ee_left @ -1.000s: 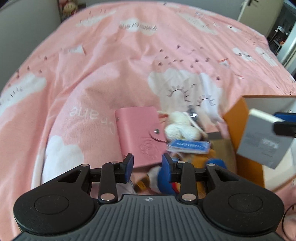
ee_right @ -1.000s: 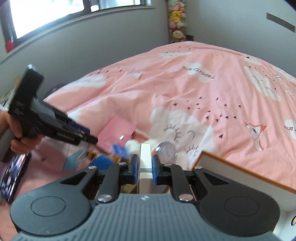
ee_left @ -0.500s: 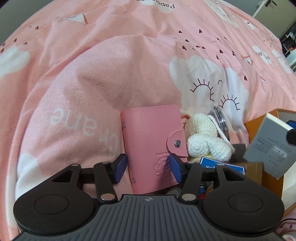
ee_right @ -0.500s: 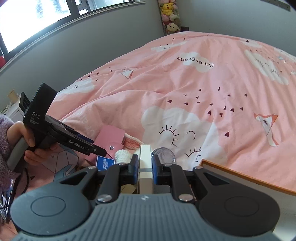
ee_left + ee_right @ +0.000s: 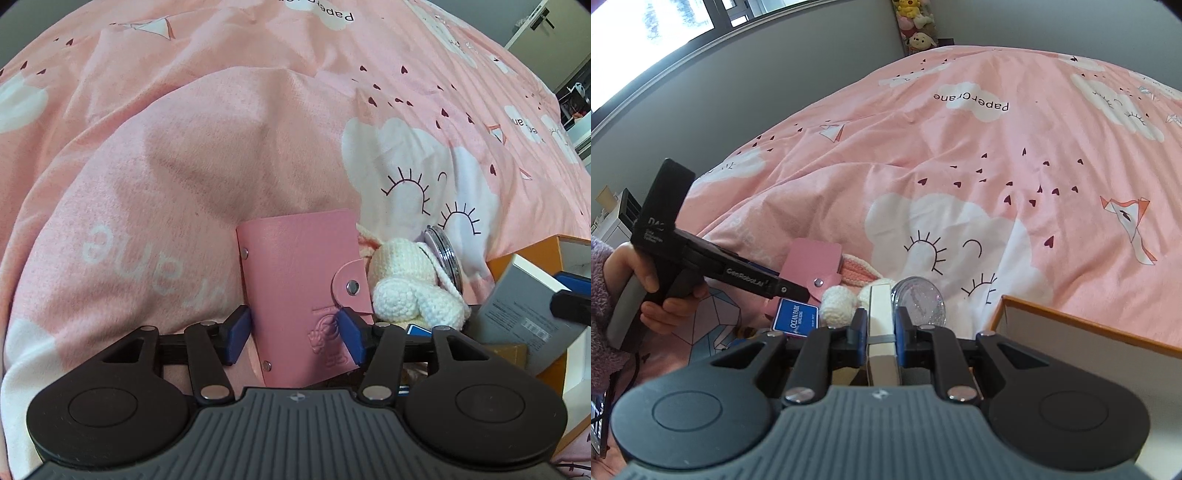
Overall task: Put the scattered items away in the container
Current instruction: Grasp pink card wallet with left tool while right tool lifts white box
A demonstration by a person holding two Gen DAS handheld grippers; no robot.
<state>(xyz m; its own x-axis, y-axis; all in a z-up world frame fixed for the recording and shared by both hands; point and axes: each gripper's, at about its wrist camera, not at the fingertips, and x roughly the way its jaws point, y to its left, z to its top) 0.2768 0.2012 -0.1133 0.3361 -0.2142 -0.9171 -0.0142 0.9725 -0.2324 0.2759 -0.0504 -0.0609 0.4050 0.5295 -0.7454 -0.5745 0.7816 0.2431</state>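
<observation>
A pink snap card wallet [image 5: 295, 280] lies on the bedspread. My left gripper [image 5: 293, 328] points down over its near end. Its jaws are opening, with the wallet between the blue pads [image 5: 236, 328], which do not press on it. From the right wrist view the left gripper [image 5: 790, 290] reaches the wallet [image 5: 812, 258]. My right gripper [image 5: 881, 325] is shut on a thin white box [image 5: 881, 314], seen from the left as a grey-white box [image 5: 524, 314] beside the orange container [image 5: 546, 254]. The container's rim [image 5: 1089, 325] lies just right of my right gripper.
A white crocheted bunny [image 5: 406, 295], a round glittery compact [image 5: 445, 254] and a blue card [image 5: 796, 317] crowd between the wallet and the container. A person's hand [image 5: 653, 284] in a fuzzy purple sleeve holds the left gripper. Pink bedspread [image 5: 997, 166] stretches beyond.
My left gripper came down onto the pink wallet and its jaws widened to straddle it. My right gripper sank a little with the white box still held.
</observation>
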